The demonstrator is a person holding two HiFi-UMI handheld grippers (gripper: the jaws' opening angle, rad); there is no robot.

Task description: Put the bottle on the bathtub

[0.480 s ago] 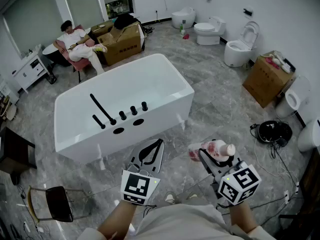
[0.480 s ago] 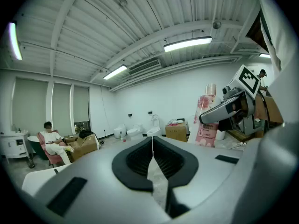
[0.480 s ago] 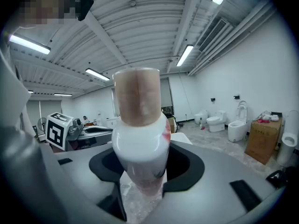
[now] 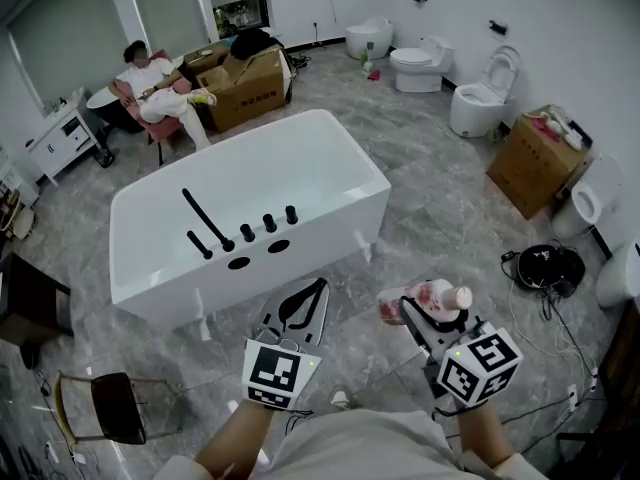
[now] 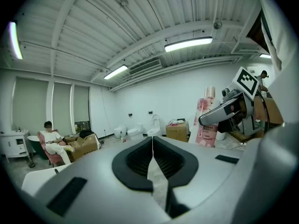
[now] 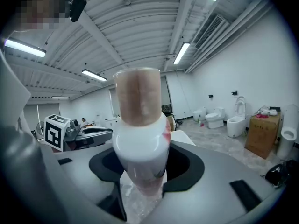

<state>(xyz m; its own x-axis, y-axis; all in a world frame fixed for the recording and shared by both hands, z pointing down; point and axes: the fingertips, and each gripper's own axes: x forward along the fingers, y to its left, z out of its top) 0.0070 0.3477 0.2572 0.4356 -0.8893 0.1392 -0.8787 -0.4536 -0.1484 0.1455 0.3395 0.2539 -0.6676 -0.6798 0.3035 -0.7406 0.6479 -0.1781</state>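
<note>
A white bottle [image 4: 425, 300] with pink print and a tan cap lies between the jaws of my right gripper [image 4: 420, 313], which is shut on it; in the right gripper view the bottle [image 6: 141, 139] fills the middle, cap toward the camera. My left gripper [image 4: 303, 303] is shut and holds nothing; its jaws meet in the left gripper view [image 5: 152, 146], where the bottle [image 5: 205, 122] shows at the right. The white bathtub [image 4: 330, 218] with black taps stands on the floor ahead of both grippers, apart from them.
A person sits on a pink chair [image 4: 150, 93] at the back left beside cardboard boxes [image 4: 245, 83]. Toilets [image 4: 420, 66] line the far wall. Another cardboard box [image 4: 535, 158] and a black cable coil [image 4: 545, 265] are at the right. A dark chair [image 4: 105, 408] stands at the lower left.
</note>
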